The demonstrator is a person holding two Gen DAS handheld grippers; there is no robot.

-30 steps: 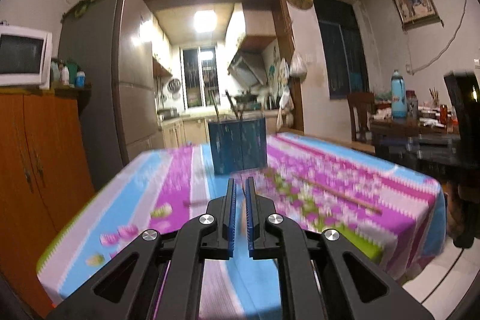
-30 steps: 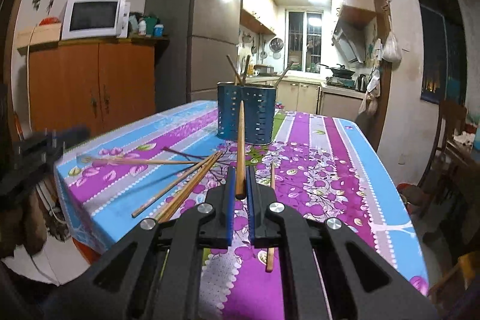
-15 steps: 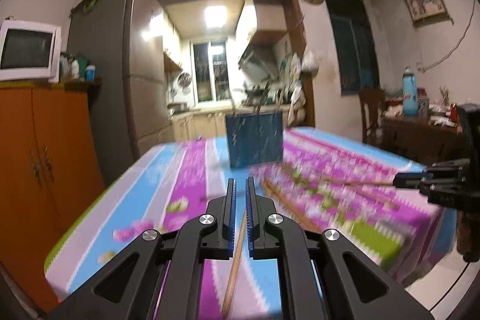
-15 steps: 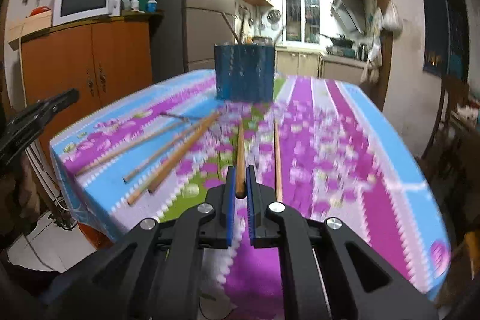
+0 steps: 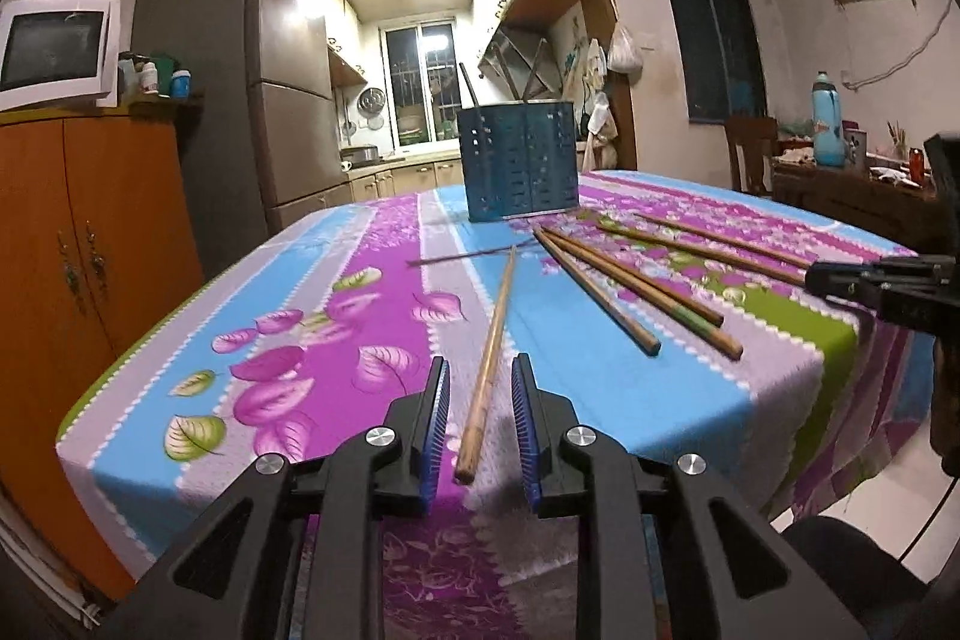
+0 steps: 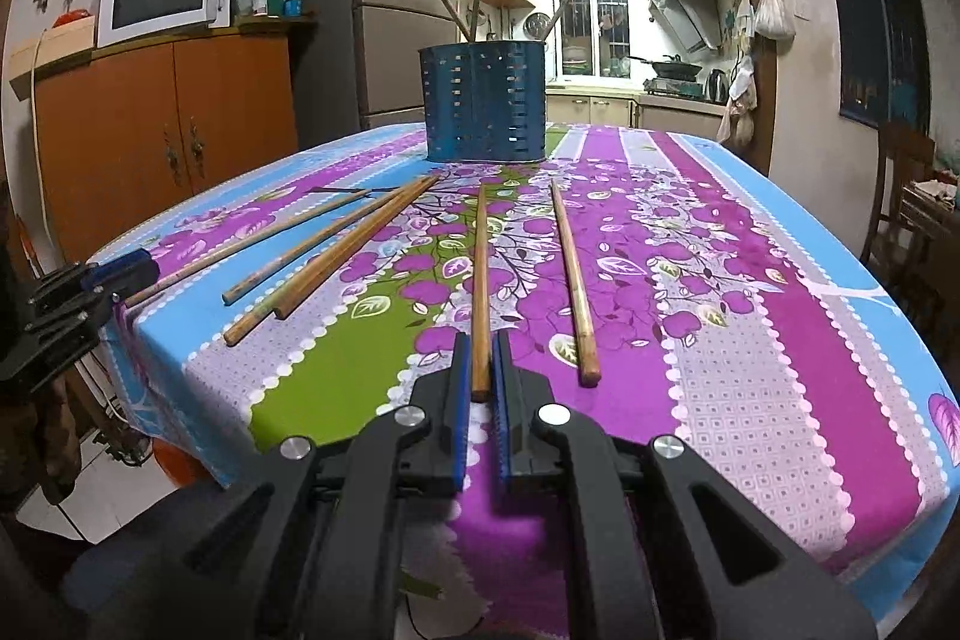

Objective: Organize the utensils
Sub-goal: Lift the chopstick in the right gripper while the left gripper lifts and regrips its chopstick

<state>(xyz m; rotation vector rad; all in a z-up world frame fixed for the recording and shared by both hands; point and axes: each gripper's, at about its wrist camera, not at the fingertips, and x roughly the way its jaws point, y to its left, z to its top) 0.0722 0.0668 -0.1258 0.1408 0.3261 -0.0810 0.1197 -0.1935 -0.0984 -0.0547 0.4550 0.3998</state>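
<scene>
Left gripper [image 5: 480,403] jaws are opening around 1 chopstick [image 5: 489,349] lying on the tablecloth [image 5: 312,340], pads clear; right gripper [image 6: 480,376] is clamped on another chopstick [image 6: 480,274]; I'd lift that 1 level toward the blue holder [image 6: 486,100].

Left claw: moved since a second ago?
Yes. The left claw came down toward the tablecloth; the blue utensil holder now sits higher in its view.
</scene>
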